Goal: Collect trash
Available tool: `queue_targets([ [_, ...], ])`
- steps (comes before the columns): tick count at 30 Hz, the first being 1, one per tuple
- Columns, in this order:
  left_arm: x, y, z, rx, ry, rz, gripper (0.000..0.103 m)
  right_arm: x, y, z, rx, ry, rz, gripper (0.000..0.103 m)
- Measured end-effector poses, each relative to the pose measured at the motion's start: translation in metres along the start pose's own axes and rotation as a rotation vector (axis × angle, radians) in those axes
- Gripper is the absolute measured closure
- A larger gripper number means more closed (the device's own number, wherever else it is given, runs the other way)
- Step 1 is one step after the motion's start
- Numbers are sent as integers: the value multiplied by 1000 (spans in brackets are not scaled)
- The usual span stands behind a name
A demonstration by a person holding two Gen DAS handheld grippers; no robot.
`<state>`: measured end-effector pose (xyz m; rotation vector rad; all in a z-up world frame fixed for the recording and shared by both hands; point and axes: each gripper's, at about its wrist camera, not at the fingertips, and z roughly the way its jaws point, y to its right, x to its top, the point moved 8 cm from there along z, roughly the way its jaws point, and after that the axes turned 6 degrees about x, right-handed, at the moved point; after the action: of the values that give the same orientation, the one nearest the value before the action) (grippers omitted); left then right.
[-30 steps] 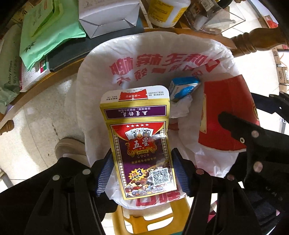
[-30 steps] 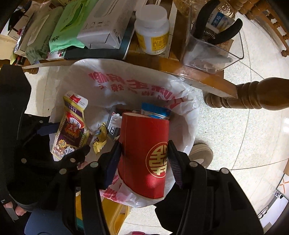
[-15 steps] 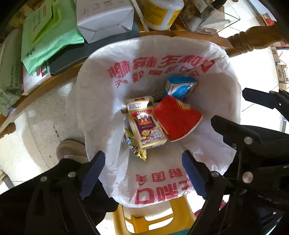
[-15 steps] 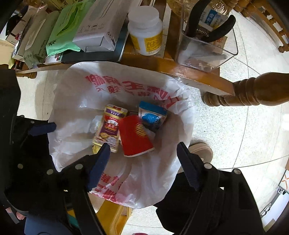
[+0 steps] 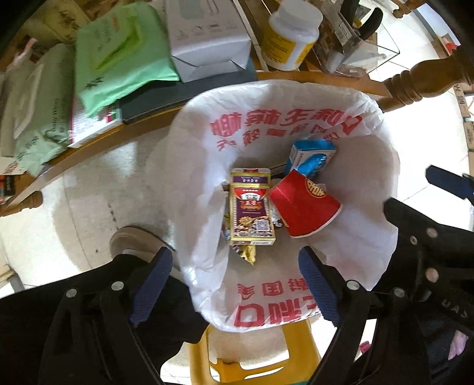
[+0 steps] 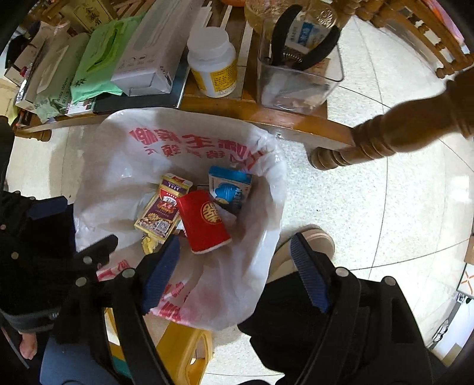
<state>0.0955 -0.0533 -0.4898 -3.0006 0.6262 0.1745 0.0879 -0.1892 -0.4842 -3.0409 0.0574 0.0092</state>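
Left wrist view looks down on the playing-card box (image 5: 251, 213) and red packet (image 5: 305, 207) lying side by side at the bottom of the white bag (image 5: 195, 165), a blue carton (image 5: 311, 158) just behind them. Both the left gripper (image 5: 234, 284) and right gripper (image 6: 234, 269) hang released above, jaws just opened, nothing between them

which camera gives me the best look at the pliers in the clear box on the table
The right wrist view: the black-handled pliers stand clearly in the clear box. The left wrist view catches only their handle tips at its top edge.
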Motion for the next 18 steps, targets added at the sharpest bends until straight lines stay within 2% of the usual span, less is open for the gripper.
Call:
queue_targets([
  [7,-14,-11,-34,76,100,-25,18,-17,-15,-33,-34,90,1,24],
  [14,-33,-23,-71,90,201,-112,18,-37,-25,-70,15,191,63,17],
  [18,-43,-26,-105,183,313,-144,18,-46,-31,-110,-79,331,46,16],
])
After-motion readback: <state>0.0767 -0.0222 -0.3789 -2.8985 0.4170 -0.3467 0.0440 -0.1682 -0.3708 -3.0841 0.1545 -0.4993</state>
